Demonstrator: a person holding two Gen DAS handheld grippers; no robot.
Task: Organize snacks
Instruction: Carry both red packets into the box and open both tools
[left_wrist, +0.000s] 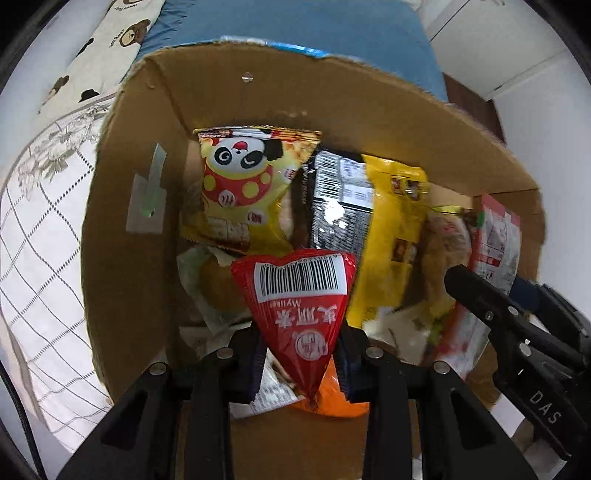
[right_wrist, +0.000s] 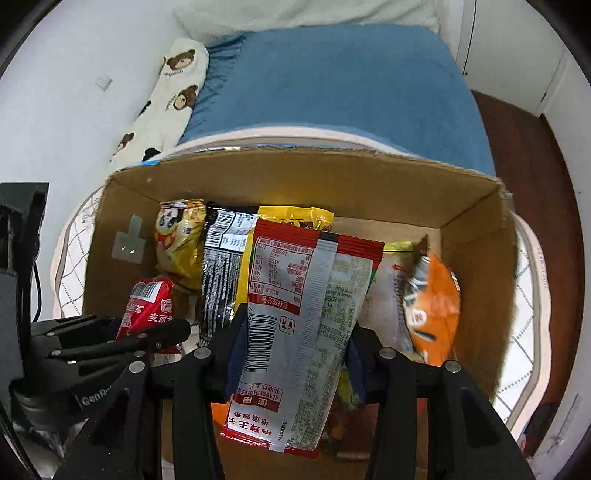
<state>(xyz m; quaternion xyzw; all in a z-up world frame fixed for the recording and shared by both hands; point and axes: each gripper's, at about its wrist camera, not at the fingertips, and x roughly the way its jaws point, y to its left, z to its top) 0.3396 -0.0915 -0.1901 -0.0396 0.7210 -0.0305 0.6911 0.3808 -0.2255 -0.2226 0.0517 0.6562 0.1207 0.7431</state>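
Note:
A cardboard box (left_wrist: 122, 229) (right_wrist: 476, 236) holds several snack packs: a yellow panda bag (left_wrist: 240, 181) (right_wrist: 177, 240), a black pack (left_wrist: 340, 199) (right_wrist: 221, 273), a yellow pack (left_wrist: 391, 236) (right_wrist: 295, 214) and an orange pack (right_wrist: 436, 295). My left gripper (left_wrist: 301, 343) (right_wrist: 147, 328) is shut on a red triangular packet (left_wrist: 299, 302) (right_wrist: 147, 302), held over the box's left part. My right gripper (right_wrist: 291, 350) (left_wrist: 480, 291) is shut on a red and silver flat packet (right_wrist: 299, 325) (left_wrist: 491, 251), held upright over the box's middle.
The box sits on a white checked cloth (left_wrist: 40, 236) (right_wrist: 528, 295). A blue blanket (right_wrist: 340, 85) (left_wrist: 295, 22) and a bear-print pillow (right_wrist: 166, 99) (left_wrist: 103, 48) lie behind it. Dark wooden floor (right_wrist: 524, 155) lies to the right.

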